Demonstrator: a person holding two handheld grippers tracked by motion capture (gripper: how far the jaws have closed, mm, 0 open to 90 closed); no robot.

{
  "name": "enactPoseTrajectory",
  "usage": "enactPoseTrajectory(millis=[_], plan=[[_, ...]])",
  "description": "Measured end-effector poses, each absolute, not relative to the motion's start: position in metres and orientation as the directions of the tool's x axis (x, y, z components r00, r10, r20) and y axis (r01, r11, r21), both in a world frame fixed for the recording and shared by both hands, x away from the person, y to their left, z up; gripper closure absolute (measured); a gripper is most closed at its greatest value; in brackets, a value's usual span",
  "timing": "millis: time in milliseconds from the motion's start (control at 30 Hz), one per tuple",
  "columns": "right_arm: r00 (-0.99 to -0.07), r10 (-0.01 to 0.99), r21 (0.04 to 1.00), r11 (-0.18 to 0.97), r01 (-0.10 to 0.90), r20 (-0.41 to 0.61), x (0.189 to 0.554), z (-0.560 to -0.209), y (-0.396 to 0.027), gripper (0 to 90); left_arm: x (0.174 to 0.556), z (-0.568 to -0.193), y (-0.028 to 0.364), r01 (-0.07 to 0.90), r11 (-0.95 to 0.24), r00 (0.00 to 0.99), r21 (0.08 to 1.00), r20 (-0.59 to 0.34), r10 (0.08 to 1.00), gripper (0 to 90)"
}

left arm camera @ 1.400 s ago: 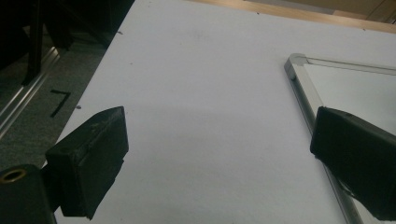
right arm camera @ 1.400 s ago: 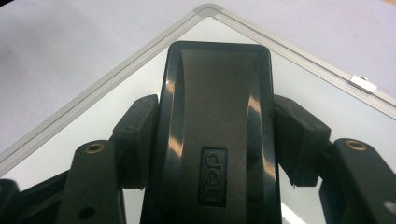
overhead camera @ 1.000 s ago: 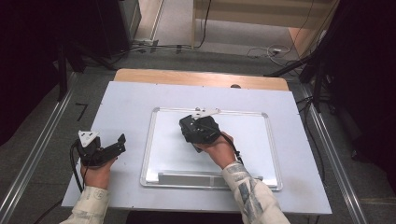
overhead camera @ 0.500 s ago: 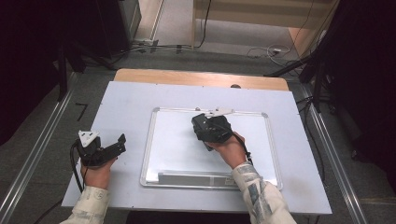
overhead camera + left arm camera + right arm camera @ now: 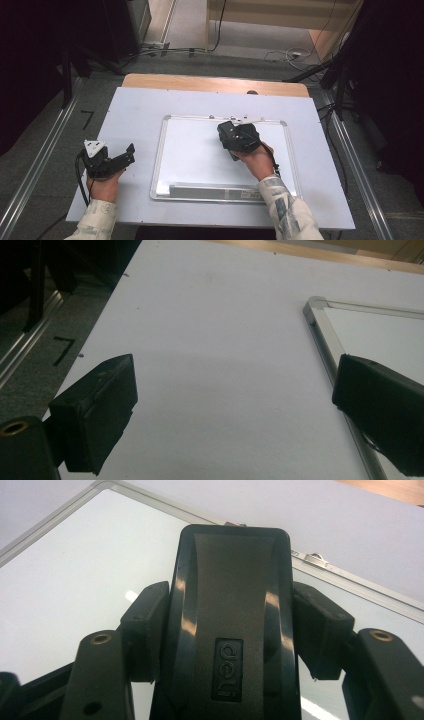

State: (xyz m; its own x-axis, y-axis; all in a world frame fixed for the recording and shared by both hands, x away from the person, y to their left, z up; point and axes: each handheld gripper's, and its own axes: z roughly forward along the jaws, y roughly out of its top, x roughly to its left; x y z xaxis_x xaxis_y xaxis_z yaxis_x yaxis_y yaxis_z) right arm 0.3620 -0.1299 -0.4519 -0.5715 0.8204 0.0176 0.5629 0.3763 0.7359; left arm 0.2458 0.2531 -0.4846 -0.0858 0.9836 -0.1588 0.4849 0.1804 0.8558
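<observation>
High view looks down the table; both claw views sit close, sharing the whiteboard (image 5: 200, 150).

Black eraser (image 5: 231, 630) on whiteboard (image 5: 195, 150), probably.

Black eraser (image 5: 232, 625): near end cut off by bottom edge
Whiteboard (image 5: 380, 335): far side runs off right edge

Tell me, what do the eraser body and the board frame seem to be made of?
Eraser: probably hard plastic, black and semi-glossy; light streaks run along its curved top, and a moulded logo sits on it. Board frame: likely aluminium, silvery and brushed-looking, though painted plastic is possible. The board's white face reflects light like gloss coating.
</observation>
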Motion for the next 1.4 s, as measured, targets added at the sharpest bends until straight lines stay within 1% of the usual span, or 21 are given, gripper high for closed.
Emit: enactPoseTrajectory(millis=[200,633,1000,1400], plan=[[-0.549,0.836,0.738,0.361,0.570,0.015,0.364,-0.451,-0.140,35.9,0.246,-0.485,0.253,0.485,0.182,-0.086,0.856,-0.160,0.983,4.5],[-0.442,0.897,0.726,0.303,0.618,0.003,0.376,-0.458,-0.180,35.9,0.246,-0.485,0.253,0.485,0.182,-0.085,0.855,-0.161,0.983,4.5],[-0.320,0.947,0.713,0.239,0.659,-0.022,0.390,-0.467,-0.222,35.8,0.247,-0.485,0.253,0.488,0.180,-0.084,0.854,-0.159,0.984,4.5],[-0.188,0.982,0.687,0.157,0.710,-0.031,0.406,-0.478,-0.252,35.8,0.247,-0.485,0.253,0.487,0.180,-0.084,0.855,-0.159,0.984,4.5]])
